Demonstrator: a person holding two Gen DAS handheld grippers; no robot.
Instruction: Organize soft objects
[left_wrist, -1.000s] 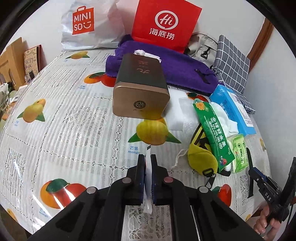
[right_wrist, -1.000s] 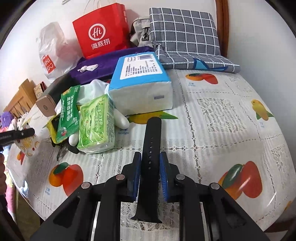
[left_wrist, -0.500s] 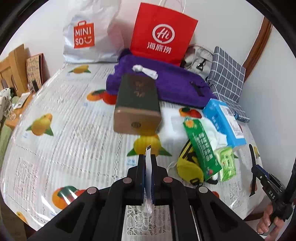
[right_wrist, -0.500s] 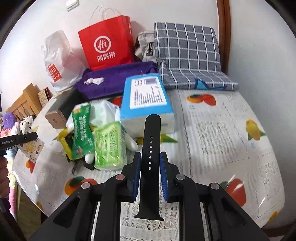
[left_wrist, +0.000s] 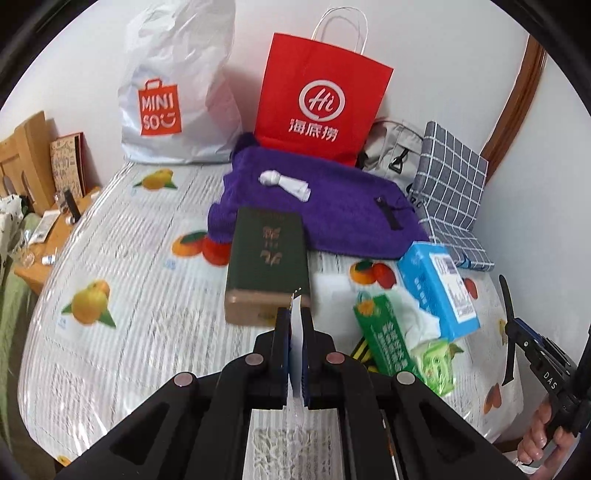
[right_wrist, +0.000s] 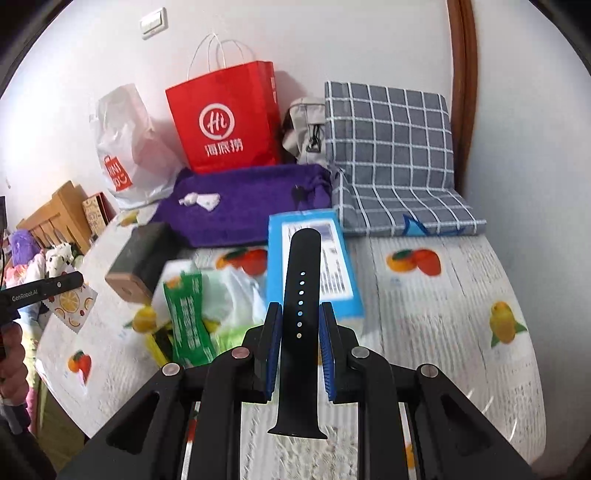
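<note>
Both grippers have risen since a second ago, the table (left_wrist: 122, 258) farther below. Left gripper (left_wrist: 294, 325) clamps a thin, seemingly fruit-printed sachet (right_wrist: 70, 304); right gripper (right_wrist: 298, 328) grips the black watch strap (right_wrist: 301, 295).

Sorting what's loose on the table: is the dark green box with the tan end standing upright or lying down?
Lying down. The dark green box with the tan end rests on its long side on the fruit-print tablecloth, tan end facing the camera.
</note>
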